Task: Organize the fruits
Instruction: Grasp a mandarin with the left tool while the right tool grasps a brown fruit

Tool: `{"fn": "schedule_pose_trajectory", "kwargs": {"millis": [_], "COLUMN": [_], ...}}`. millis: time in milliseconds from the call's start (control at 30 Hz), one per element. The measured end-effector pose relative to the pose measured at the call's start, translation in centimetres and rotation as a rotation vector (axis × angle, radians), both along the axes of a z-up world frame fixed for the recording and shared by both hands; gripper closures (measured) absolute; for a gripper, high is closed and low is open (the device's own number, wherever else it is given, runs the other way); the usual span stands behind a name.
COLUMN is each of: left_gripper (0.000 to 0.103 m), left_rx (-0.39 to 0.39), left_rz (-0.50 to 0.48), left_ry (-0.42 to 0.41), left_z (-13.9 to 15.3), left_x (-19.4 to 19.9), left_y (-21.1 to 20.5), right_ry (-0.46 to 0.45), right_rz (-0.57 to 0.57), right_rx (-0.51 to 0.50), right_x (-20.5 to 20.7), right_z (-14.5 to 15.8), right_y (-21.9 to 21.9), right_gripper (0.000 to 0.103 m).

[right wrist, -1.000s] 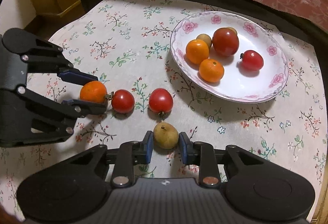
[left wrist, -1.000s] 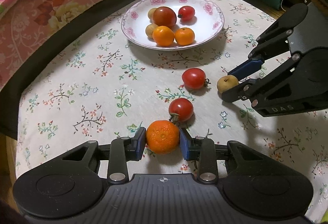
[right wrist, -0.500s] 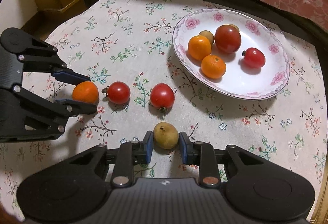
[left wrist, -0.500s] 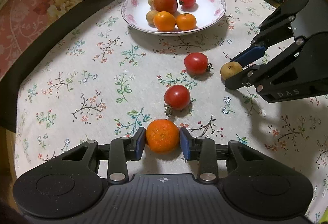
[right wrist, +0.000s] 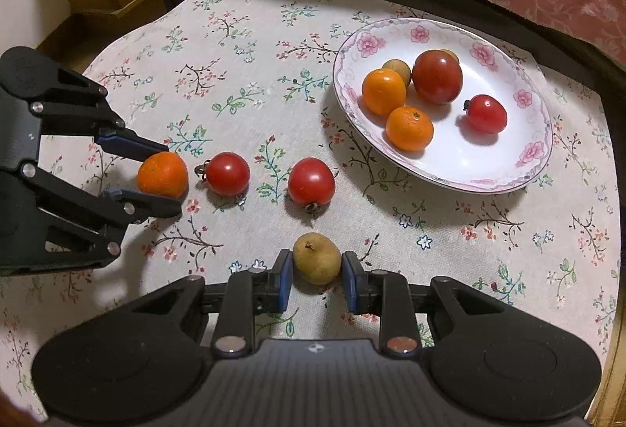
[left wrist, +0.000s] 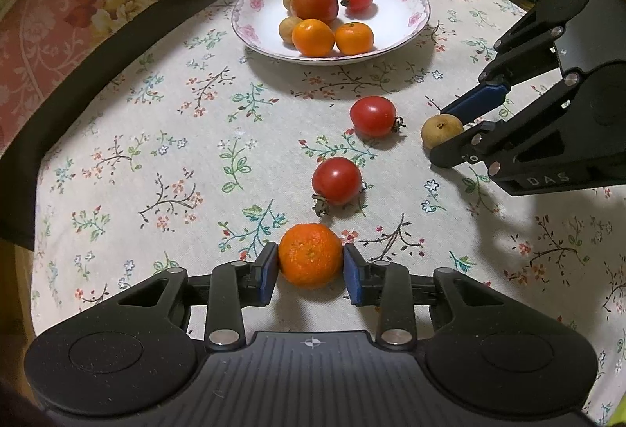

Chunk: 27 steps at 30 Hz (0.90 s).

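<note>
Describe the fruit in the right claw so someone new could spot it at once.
Start at the flowered plate on the tablecloth. Just in front of it lie two loose tomatoes; nearer the camera, the right claw grips a small fruit. It is the only yellow-brown, dull-skinned fruit off the plate.

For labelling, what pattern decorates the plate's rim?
Pink flowers on the white plate, clearest in the right wrist view.

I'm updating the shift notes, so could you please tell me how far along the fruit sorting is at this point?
Roughly halfway. Done: six fruits already sit in the floral plate. In hand: the left gripper is closing around the loose orange, and the right gripper is shut on the small yellow fruit; whether either has left the tablecloth I cannot tell. Left: two red tomatoes remain on the cloth.
</note>
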<state>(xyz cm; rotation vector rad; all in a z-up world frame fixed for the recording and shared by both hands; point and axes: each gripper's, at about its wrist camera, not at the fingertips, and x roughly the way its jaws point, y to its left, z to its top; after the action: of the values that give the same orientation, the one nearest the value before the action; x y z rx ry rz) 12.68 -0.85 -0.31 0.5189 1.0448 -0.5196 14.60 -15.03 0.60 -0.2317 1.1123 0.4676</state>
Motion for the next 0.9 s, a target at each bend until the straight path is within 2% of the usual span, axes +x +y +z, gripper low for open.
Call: {"fn": "schedule_pose_trajectory", "kwargs": {"millis": [900], "left_gripper": [0.060], "left_rx": [-0.038], "left_rz": [0.025], "left_ry": [-0.057], "left_z": [2.0], "left_x": [0.5], "left_y": [-0.7], "right_ry": [-0.045], "right_rz": [-0.023], "right_rx": [0.011], "right_x": [-0.3], "right_z": [1.9], "right_y": [-0.7], "right_gripper": [0.076]}}
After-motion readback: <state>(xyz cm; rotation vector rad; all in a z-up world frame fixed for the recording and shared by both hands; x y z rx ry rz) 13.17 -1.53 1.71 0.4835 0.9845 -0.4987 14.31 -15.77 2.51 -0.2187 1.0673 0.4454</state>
